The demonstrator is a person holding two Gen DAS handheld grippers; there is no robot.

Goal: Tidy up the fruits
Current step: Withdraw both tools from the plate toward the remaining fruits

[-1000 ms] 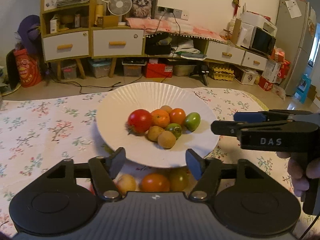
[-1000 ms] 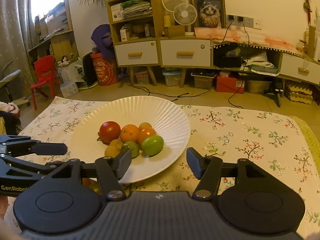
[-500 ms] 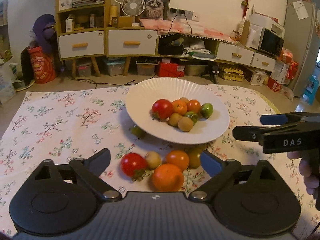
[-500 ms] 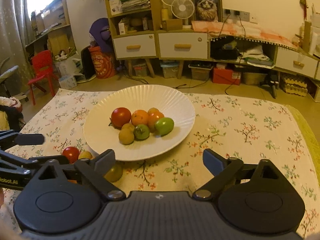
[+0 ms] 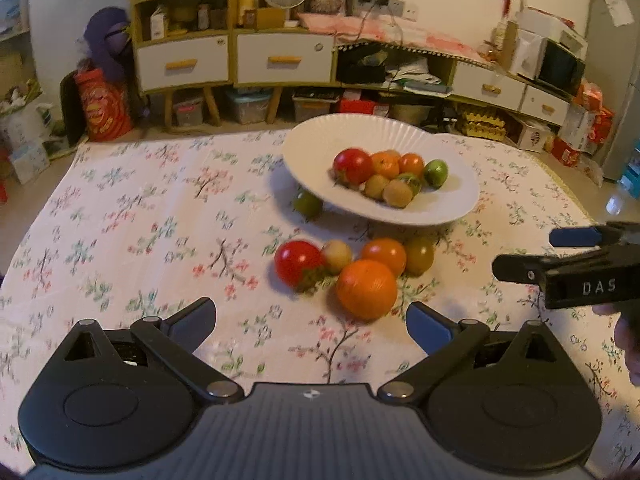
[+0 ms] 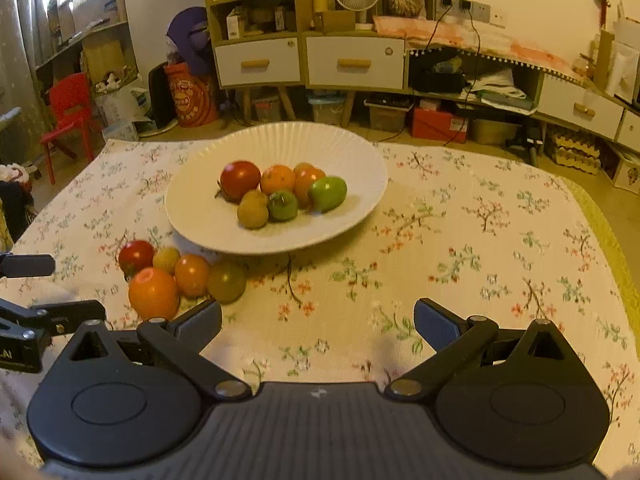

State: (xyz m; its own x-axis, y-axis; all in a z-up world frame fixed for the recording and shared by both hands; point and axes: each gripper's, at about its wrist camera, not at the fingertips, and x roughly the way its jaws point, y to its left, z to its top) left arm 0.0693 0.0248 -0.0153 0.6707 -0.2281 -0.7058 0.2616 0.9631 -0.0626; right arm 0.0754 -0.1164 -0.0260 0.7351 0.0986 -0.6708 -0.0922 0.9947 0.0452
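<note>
White plate sits mid-table on the floral tablecloth, holding a pile of fruit: red tomato, oranges, green ones, two brownish ones. A second cluster lies on the cloth just in front of the plate: red tomato, small yellowish fruit, orange tomato, olive-green fruit, big orange nearest the cameras. They touch or nearly touch each other.

Left gripper: angled down at the table, fingers spread wide, nothing between them; big orange just ahead of the gap. Right gripper: same downward tilt, jaws opening, only bare cloth between them; the cluster sits off its left finger.

Left view only: a lone green fruit tucked by the plate's left edge, plus the right gripper side-on with part of a hand behind it. Right view only: the left gripper's fingertips entering from the left edge, and a red chair beyond the table.
</note>
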